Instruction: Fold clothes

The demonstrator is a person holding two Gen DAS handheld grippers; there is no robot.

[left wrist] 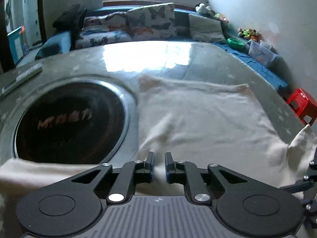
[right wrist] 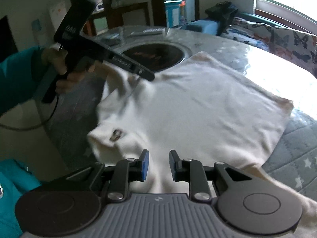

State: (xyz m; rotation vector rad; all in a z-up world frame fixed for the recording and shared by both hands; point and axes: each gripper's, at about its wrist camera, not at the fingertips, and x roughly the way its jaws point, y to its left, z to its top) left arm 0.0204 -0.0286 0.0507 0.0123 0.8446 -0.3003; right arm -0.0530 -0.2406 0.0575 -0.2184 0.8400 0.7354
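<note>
A white garment (left wrist: 200, 115) lies spread on the grey table, and it shows in the right wrist view (right wrist: 198, 111) too. My left gripper (left wrist: 159, 156) is narrowly parted, with a ridge of the cloth's near edge between its jaws. In the right wrist view the left gripper (right wrist: 146, 77) lifts the cloth's left edge. My right gripper (right wrist: 158, 154) is parted around a raised fold of the cloth near the neck label (right wrist: 116, 133). Its linkage shows at the right edge of the left wrist view (left wrist: 311, 178), holding up a cloth corner.
A round dark cooktop (left wrist: 69, 123) is set into the table (left wrist: 79, 67) left of the garment. A bench with butterfly cushions (left wrist: 150, 21) runs behind. A red stool (left wrist: 301, 103) stands to the right. A flat grey strip (left wrist: 21, 77) lies far left.
</note>
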